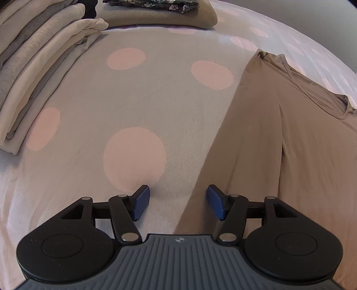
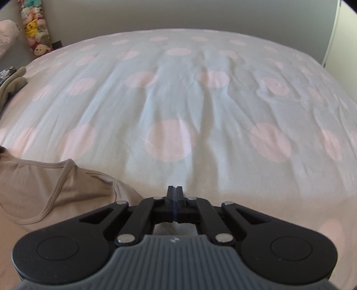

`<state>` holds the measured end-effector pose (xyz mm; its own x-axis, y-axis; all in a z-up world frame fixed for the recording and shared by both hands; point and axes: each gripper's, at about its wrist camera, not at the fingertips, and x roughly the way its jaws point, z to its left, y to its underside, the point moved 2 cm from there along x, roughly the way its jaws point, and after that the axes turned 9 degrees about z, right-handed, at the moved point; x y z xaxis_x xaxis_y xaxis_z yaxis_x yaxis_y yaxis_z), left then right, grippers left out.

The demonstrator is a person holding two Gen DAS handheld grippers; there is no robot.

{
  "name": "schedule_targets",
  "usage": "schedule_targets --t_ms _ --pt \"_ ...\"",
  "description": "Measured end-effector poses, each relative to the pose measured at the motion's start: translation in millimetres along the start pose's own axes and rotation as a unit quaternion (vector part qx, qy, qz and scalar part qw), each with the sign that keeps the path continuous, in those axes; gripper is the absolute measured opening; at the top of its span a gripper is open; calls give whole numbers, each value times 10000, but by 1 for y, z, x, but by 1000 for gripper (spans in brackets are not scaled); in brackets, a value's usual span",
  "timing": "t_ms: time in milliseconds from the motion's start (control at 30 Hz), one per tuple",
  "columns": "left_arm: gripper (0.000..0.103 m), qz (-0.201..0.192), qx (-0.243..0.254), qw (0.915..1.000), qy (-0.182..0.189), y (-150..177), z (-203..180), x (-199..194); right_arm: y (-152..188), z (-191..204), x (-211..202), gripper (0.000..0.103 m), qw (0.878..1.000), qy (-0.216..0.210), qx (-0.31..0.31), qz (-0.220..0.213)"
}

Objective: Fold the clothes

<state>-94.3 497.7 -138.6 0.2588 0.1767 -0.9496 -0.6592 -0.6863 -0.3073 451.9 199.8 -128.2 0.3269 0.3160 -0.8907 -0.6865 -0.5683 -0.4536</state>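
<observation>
1. The left hand-held gripper is released: its blue pads stand well apart over the bed, with nothing between them.
2. Its left pad hangs over bare bedspread beside a pink dot; its right pad sits above the left edge of the top.
3. The top, a beige garment, lies flat on the bed to the right in the left wrist view, its neckline toward the far right and a lengthwise fold line running down its middle.
4. The right hand-held gripper is clenched: its two black fingers meet tip to tip, and nothing shows between them.
5. It points down at bare bedspread, just right of the top's neckline end, which fills the lower left of the right wrist view; whether the fingertips touch the bed I cannot tell.
6. A stack of folded pale and grey clothes lies on the bed at far left in the left wrist view.
7. Beyond it lies a folded tan piece with a dark floral piece on top.
8. A column of plush toys stands against the wall at the far corner of the bed.
</observation>
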Motion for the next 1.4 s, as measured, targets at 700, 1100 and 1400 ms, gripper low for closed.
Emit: schedule_targets --t_ms 700,1100,1400 --pt "50 328 -267 9983 406 21 16 -23 223 78 -102 7 9810 -1044 1598 -347" --pt "0 137 192 9996 169 12 1 -38 233 58 -106 17 9806 -680 1697 -705" --pt "0 -406 100 9941 -1003 -76 46 -73 229 58 -100 18 9819 -709 1594 -739"
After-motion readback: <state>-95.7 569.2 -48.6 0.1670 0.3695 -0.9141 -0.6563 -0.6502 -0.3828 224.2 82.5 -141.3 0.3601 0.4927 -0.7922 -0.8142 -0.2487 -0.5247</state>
